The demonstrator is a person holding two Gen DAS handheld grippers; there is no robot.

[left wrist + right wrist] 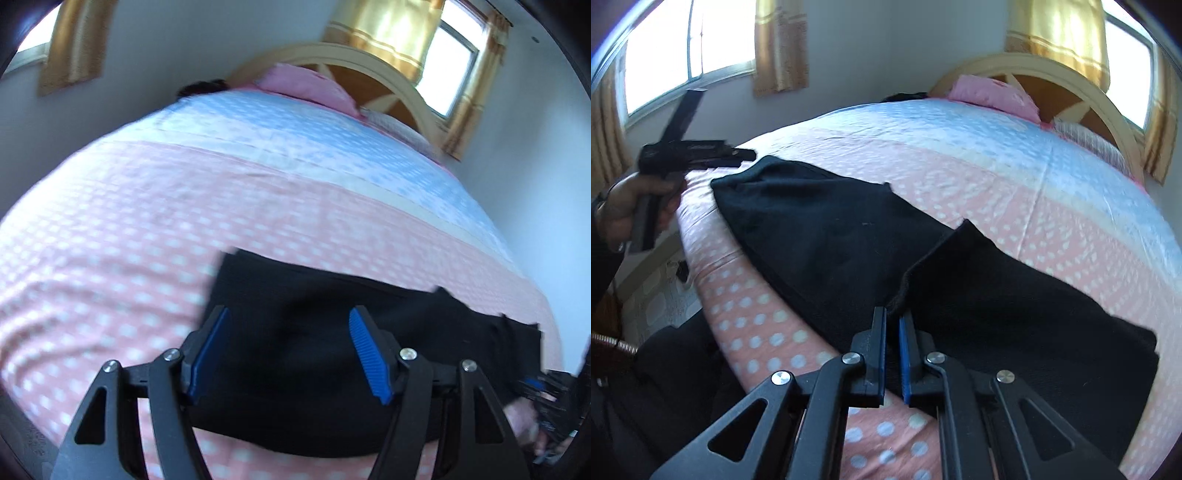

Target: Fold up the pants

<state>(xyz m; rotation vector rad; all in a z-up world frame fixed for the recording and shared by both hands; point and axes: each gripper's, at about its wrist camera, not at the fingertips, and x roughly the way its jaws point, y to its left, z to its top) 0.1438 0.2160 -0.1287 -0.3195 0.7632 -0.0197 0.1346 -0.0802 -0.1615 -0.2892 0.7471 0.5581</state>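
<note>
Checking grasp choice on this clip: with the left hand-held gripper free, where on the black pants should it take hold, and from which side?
Probably the far end of the black pants, at the corner nearest the left hand-held gripper. That corner lies flat near the bed's edge, so a low approach from that side could slide one finger under. The right hand-held gripper already pinches a raised fold.

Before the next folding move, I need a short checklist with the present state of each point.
1. Right gripper shut on the pants: ok, it pinches a raised edge.
2. Left gripper free: ok, open, nothing between its fingers.
3. Pants fully on the bed: ok in both views.
4. Fabric flat: not ok, one edge lifted.
5. Left gripper touching the cloth: cannot tell.
</note>
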